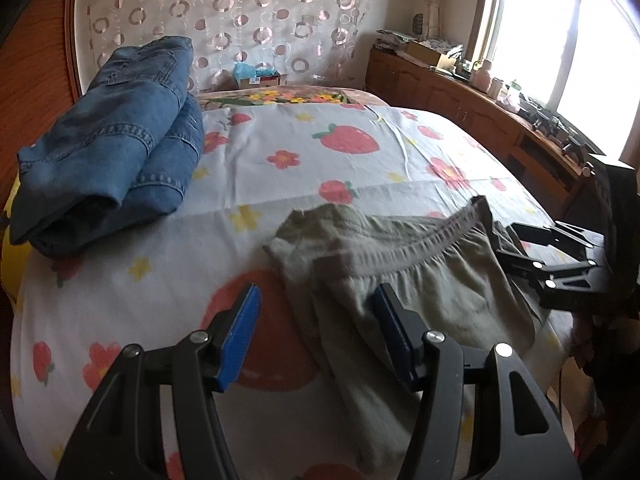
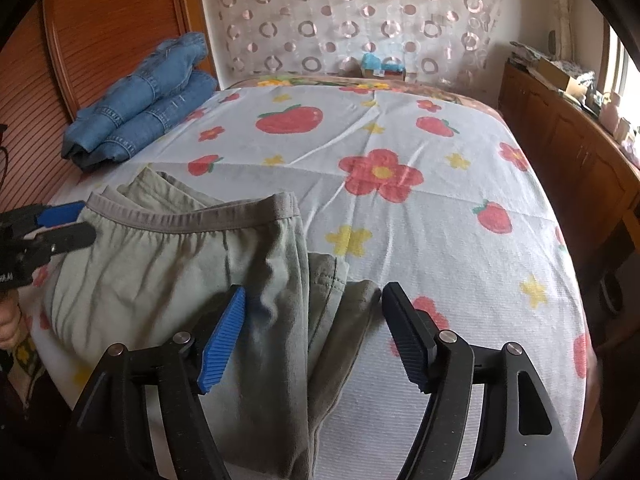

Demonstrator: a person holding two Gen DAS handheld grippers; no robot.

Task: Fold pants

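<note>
Lying near the front edge of the bed (image 2: 460, 208), the green pants (image 2: 168, 280) are spread with their grey elastic waistband (image 2: 192, 216) turned toward the headboard end, probably so the legs can be brought up over them. Beyond the waistband, in the far corner by the wooden panelling, a stack of folded jeans (image 1: 108, 140) sits out of the way, which leaves the sheet past the waistband free for folding. The left tool (image 1: 316, 336) hovers with its jaws standing apart over the pants' side edge, gripping nothing. The right tool (image 2: 312, 336) is likewise open, wider, straddling the other side edge where a leg fold shows; its blue pad looks close to the cloth, though the blur hides whether it touches. Both seem set to pinch opposite edges together.
</note>
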